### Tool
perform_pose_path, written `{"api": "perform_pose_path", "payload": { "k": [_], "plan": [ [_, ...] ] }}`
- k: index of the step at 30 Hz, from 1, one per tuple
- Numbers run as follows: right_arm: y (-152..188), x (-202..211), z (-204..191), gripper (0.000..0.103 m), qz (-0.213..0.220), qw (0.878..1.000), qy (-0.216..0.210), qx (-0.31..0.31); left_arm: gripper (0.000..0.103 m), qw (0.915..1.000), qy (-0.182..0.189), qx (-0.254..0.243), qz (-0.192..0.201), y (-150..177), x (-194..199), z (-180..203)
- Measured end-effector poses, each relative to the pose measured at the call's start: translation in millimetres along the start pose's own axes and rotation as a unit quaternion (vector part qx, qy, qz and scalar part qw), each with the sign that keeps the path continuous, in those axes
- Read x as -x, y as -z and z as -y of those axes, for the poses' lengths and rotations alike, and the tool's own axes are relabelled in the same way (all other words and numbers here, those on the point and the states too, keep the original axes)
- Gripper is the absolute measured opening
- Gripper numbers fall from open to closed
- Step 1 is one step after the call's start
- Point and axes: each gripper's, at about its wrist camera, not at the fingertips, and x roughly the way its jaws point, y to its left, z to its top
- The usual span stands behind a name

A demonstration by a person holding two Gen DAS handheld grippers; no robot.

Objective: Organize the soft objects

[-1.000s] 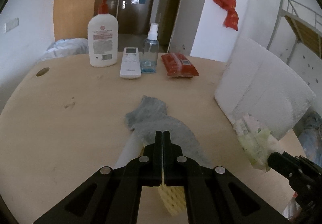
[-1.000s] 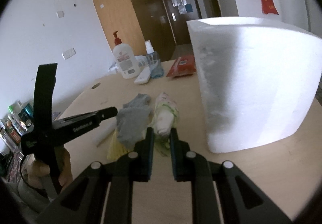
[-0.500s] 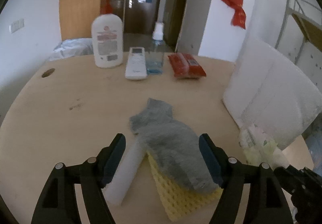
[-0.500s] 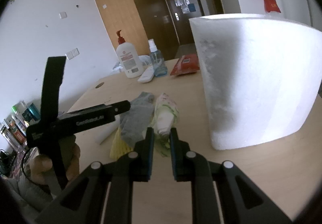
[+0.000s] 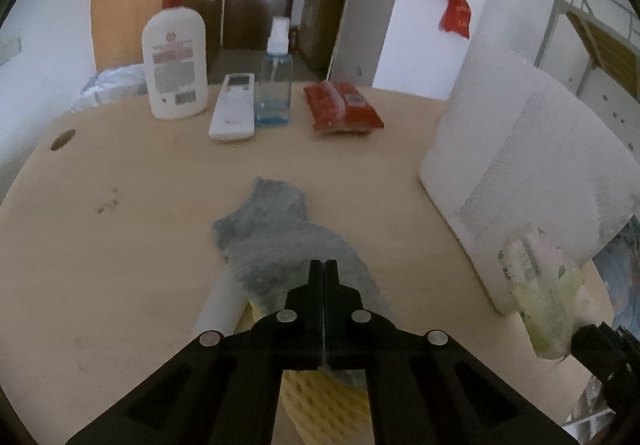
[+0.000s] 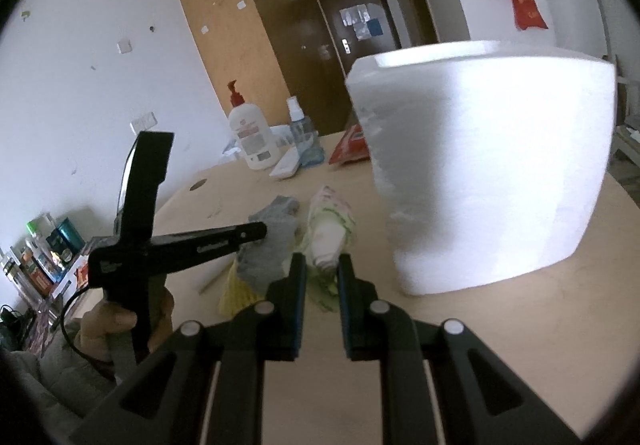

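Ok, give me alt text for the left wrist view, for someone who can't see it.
The left gripper, jaws closed together, sits over a grey sock lying on a yellow sponge cloth on a wooden table. Behind stand a lotion pump bottle, remote, spray bottle and red packet; a white foam box is right.

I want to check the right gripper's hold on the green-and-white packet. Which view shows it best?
The right wrist view: the packet sits centered between the right gripper fingers. The left wrist view shows it blurred at the edge.
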Motion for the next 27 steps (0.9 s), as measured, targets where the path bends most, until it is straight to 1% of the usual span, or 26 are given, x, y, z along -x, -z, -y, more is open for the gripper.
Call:
{"api": "perform_pose_path", "payload": {
  "k": [2, 4, 5, 6, 8, 9, 10, 11, 12, 14, 16, 18, 19, 20, 21, 22, 24, 25, 26, 27],
  "plan": [
    [-0.8, 3.9, -0.1, 0.018, 0.004, 1.0, 0.002, 0.001, 0.0, 0.9999, -0.005, -0.006, 0.009, -0.3, 6.0, 0.6],
    [-0.9, 8.1, -1.0, 0.018, 0.008, 1.0, 0.004, 0.003, 0.0, 0.9995, -0.02, -0.017, 0.02, 0.8, 14.5, 1.3],
    [-0.9, 9.4, -1.5, 0.018, 0.009, 1.0, 0.005, 0.004, 0.001, 0.9988, -0.036, -0.015, 0.03, 1.4, 19.2, 0.0],
    [-1.0, 10.2, -1.9, 0.018, 0.01, 1.0, 0.006, 0.004, 0.004, 0.9985, -0.043, -0.014, 0.029, 1.5, 20.0, -0.9],
    [-1.2, 10.8, -1.9, 0.018, 0.011, 1.0, 0.005, 0.004, 0.02, 0.9983, -0.053, -0.011, 0.019, 0.6, 18.6, -3.6],
    [-1.3, 10.8, -2.0, 0.018, 0.012, 1.0, 0.005, 0.004, 0.044, 0.9982, -0.058, -0.008, 0.013, -0.3, 16.0, -5.4],
    [-1.2, 10.4, -2.1, 0.018, 0.012, 1.0, 0.004, 0.004, 0.057, 0.9982, -0.059, -0.003, 0.011, -0.7, 14.3, -7.0],
    [-0.9, 10.2, -2.7, 0.018, 0.013, 1.0, 0.003, 0.005, 0.078, 0.9986, -0.053, 0.004, 0.011, -0.7, 13.1, -9.4],
    [-0.9, 9.9, -4.2, 0.018, 0.013, 1.0, 0.003, 0.006, 0.083, 0.9986, -0.05, 0.008, 0.013, -0.7, 13.2, -10.3],
    [-0.2, 12.1, -4.4, 0.018, 0.015, 1.0, 0.002, 0.007, 0.083, 0.9985, -0.051, 0.011, 0.015, -1.7, 11.9, -10.7],
    [0.0, 15.3, -4.6, 0.018, 0.018, 1.0, 0.003, 0.009, 0.083, 0.9988, -0.047, 0.013, -0.001, -2.9, 4.0, -10.9],
    [0.6, 19.7, -4.2, 0.018, 0.023, 1.0, 0.004, 0.008, 0.083, 0.9989, -0.033, 0.022, -0.023, -2.5, -6.3, -12.3],
    [1.1, 21.5, -3.9, 0.018, 0.025, 1.0, 0.004, 0.008, 0.079, 0.9988, -0.03, 0.024, -0.03, -2.4, -8.9, -11.9],
    [1.7, 23.0, -3.6, 0.018, 0.028, 1.0, 0.005, 0.007, 0.074, 0.9986, -0.03, 0.026, -0.034, -2.1, -11.9, -12.0],
    [2.3, 24.6, -3.1, 0.018, 0.03, 1.0, 0.004, 0.006, 0.063, 0.9985, -0.03, 0.026, -0.037, -2.0, -13.9, -12.0],
    [2.7, 26.0, -3.7, 0.018, 0.031, 0.999, 0.004, 0.005, 0.057, 0.9983, -0.029, 0.026, -0.042, -2.0, -16.1, -12.5],
    [3.5, 29.4, -4.7, 0.018, 0.035, 0.999, 0.005, 0.007, 0.032, 0.9978, -0.022, 0.032, -0.053, -1.4, -21.2, -14.4],
    [3.7, 30.5, -5.0, 0.018, 0.036, 0.999, 0.005, 0.008, 0.025, 0.9976, -0.021, 0.034, -0.056, -1.0, -22.5, -15.1],
    [4.0, 31.8, -5.1, 0.018, 0.037, 0.999, 0.006, 0.007, 0.024, 0.9977, -0.022, 0.034, -0.055, -0.9, -22.4, -15.4],
    [4.2, 32.3, -4.7, 0.018, 0.038, 0.999, 0.006, 0.007, 0.017, 0.998, -0.02, 0.034, -0.05, -0.9, -20.3, -15.5]
  ]
}}
